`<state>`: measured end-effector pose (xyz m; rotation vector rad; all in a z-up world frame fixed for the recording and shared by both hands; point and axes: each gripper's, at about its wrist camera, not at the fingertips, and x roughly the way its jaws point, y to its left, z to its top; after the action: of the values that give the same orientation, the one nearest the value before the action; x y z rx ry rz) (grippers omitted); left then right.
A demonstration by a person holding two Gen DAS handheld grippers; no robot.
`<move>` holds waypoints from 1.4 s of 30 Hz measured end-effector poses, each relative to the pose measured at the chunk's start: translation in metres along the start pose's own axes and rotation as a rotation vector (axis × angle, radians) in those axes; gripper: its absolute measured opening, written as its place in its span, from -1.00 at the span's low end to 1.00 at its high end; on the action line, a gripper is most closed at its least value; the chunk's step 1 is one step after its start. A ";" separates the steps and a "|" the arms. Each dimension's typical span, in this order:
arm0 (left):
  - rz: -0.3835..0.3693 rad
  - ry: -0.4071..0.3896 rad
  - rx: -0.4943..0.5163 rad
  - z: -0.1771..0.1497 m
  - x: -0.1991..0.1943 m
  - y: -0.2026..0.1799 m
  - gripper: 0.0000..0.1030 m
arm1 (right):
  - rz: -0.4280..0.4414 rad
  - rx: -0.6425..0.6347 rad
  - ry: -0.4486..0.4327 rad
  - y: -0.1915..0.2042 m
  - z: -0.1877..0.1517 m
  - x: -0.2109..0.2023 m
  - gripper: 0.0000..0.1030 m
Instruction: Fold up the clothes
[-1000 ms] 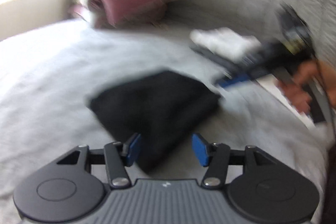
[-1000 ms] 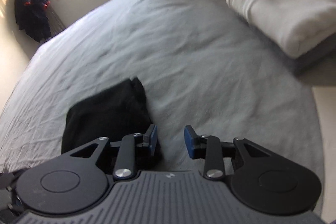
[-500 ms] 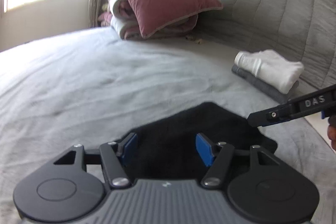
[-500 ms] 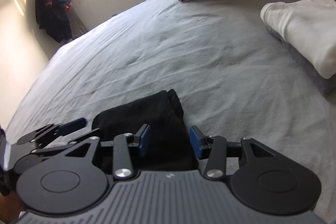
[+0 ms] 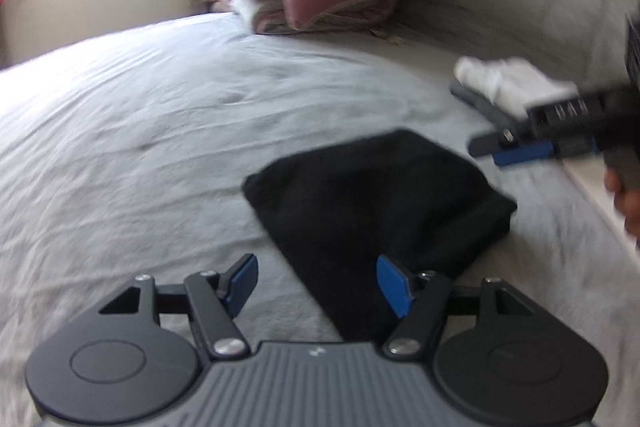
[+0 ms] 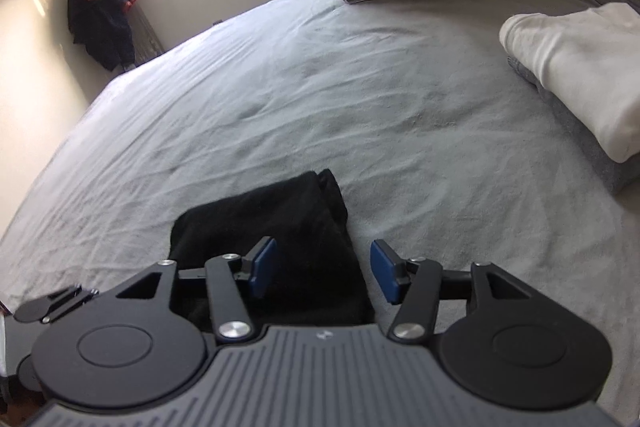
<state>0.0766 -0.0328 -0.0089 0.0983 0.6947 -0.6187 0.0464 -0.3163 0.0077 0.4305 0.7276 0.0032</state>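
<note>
So the folded black garment is just lying flat on the grey bedsheet. Both the left gripper and right gripper hover over it, jaws opening, gripping nothing.
</note>
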 end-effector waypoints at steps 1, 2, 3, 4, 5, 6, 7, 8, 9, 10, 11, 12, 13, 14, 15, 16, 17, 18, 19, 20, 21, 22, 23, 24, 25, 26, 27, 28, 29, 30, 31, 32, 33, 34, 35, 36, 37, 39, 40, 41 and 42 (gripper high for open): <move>-0.003 -0.005 -0.041 0.002 -0.003 0.005 0.31 | 0.010 0.028 -0.003 -0.003 0.002 -0.001 0.15; -0.004 -0.010 -0.074 0.004 -0.004 0.008 0.31 | 0.020 0.056 -0.006 -0.006 0.003 -0.002 0.16; 0.000 -0.015 -0.099 0.006 -0.005 0.010 0.31 | 0.030 0.084 -0.008 -0.009 0.005 -0.003 0.18; 0.009 -0.020 -0.116 0.007 -0.005 0.011 0.32 | 0.039 0.111 -0.009 -0.012 0.006 -0.004 0.19; 0.022 -0.021 -0.130 0.009 -0.005 0.010 0.35 | 0.043 0.131 -0.007 -0.014 0.007 -0.003 0.21; 0.040 -0.018 -0.142 0.010 -0.004 0.009 0.41 | 0.046 0.149 -0.005 -0.017 0.008 -0.002 0.22; 0.058 -0.007 -0.155 0.011 -0.001 0.009 0.45 | 0.050 0.167 -0.002 -0.019 0.008 -0.001 0.22; 0.076 0.005 -0.168 0.013 0.001 0.008 0.48 | 0.049 0.176 0.003 -0.020 0.009 0.000 0.22; 0.094 0.025 -0.177 0.014 0.005 0.006 0.54 | 0.046 0.180 0.008 -0.021 0.009 0.001 0.23; 0.111 0.045 -0.186 0.016 0.008 0.005 0.60 | 0.042 0.178 0.012 -0.022 0.009 0.002 0.24; 0.123 0.064 -0.191 0.018 0.011 0.003 0.62 | 0.039 0.176 0.016 -0.022 0.009 0.002 0.27; 0.127 0.079 -0.197 0.020 0.014 0.002 0.68 | 0.036 0.173 0.018 -0.023 0.009 0.003 0.30; 0.129 0.094 -0.204 0.021 0.016 0.001 0.75 | 0.033 0.172 0.020 -0.023 0.008 0.004 0.32; 0.118 0.104 -0.218 0.022 0.018 0.001 0.78 | 0.031 0.171 0.022 -0.024 0.008 0.004 0.32; 0.108 0.115 -0.232 0.023 0.019 0.002 0.81 | 0.029 0.170 0.024 -0.025 0.008 0.005 0.32; 0.096 0.125 -0.246 0.024 0.021 0.002 0.84 | 0.029 0.171 0.026 -0.026 0.008 0.006 0.32; 0.077 0.132 -0.268 0.024 0.022 0.004 0.85 | 0.030 0.172 0.028 -0.027 0.008 0.007 0.32; 0.057 0.138 -0.291 0.025 0.023 0.006 0.85 | 0.033 0.176 0.030 -0.028 0.008 0.008 0.32; 0.026 0.136 -0.323 0.024 0.023 0.009 0.86 | 0.038 0.182 0.033 -0.029 0.008 0.008 0.32; -0.006 0.134 -0.354 0.023 0.024 0.012 0.86 | 0.045 0.188 0.038 -0.031 0.008 0.009 0.32; -0.037 0.133 -0.386 0.023 0.024 0.015 0.87 | 0.054 0.194 0.044 -0.032 0.008 0.010 0.32; -0.066 0.134 -0.416 0.021 0.024 0.018 0.87 | 0.066 0.199 0.050 -0.034 0.007 0.012 0.32; -0.087 0.136 -0.440 0.020 0.026 0.021 0.87 | 0.077 0.205 0.055 -0.035 0.007 0.013 0.32; -0.106 0.138 -0.462 0.018 0.027 0.023 0.87 | 0.089 0.214 0.062 -0.036 0.006 0.015 0.32; -0.114 0.136 -0.477 0.017 0.028 0.025 0.87 | 0.101 0.223 0.069 -0.037 0.006 0.017 0.32; -0.117 0.133 -0.488 0.016 0.030 0.027 0.87 | 0.123 0.244 0.075 -0.040 0.005 0.020 0.32; -0.120 0.130 -0.498 0.014 0.032 0.029 0.86 | 0.147 0.267 0.081 -0.042 0.004 0.022 0.32; -0.125 0.125 -0.510 0.012 0.034 0.031 0.84 | 0.171 0.289 0.087 -0.045 0.003 0.024 0.32; -0.132 0.117 -0.524 0.011 0.036 0.033 0.83 | 0.196 0.314 0.095 -0.048 0.001 0.027 0.32; -0.140 0.108 -0.539 0.009 0.039 0.035 0.83 | 0.210 0.333 0.103 -0.050 0.000 0.030 0.32; -0.147 0.099 -0.553 0.008 0.041 0.036 0.81 | 0.222 0.352 0.112 -0.052 -0.001 0.033 0.32; -0.153 0.088 -0.567 0.007 0.043 0.038 0.78 | 0.227 0.365 0.119 -0.054 -0.002 0.036 0.32; -0.158 0.080 -0.579 0.006 0.045 0.038 0.71 | 0.232 0.381 0.124 -0.056 -0.004 0.040 0.32; -0.162 0.073 -0.591 0.006 0.047 0.039 0.63 | 0.241 0.398 0.124 -0.058 -0.006 0.043 0.30; -0.167 0.066 -0.602 0.006 0.049 0.040 0.60 | 0.252 0.413 0.119 -0.059 -0.007 0.046 0.25; -0.171 0.058 -0.612 0.006 0.050 0.041 0.55 | 0.264 0.428 0.112 -0.060 -0.008 0.049 0.23; -0.175 0.048 -0.621 0.005 0.052 0.041 0.48 | 0.275 0.442 0.104 -0.061 -0.010 0.050 0.23; -0.174 0.022 -0.628 0.002 0.054 0.040 0.30 | 0.297 0.454 0.088 -0.060 -0.012 0.054 0.19; -0.163 0.009 -0.615 0.001 0.055 0.037 0.18 | 0.300 0.441 0.079 -0.058 -0.013 0.055 0.18; -0.152 -0.004 -0.601 -0.001 0.056 0.034 0.11 | 0.302 0.425 0.071 -0.056 -0.015 0.055 0.05; -0.135 -0.017 -0.584 -0.002 0.056 0.030 -0.06 | 0.301 0.405 0.072 -0.053 -0.016 0.056 -0.24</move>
<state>0.1259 -0.0354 -0.0491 -0.4977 0.8455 -0.5234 0.0706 -0.3502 -0.0590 0.9288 0.7291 0.1565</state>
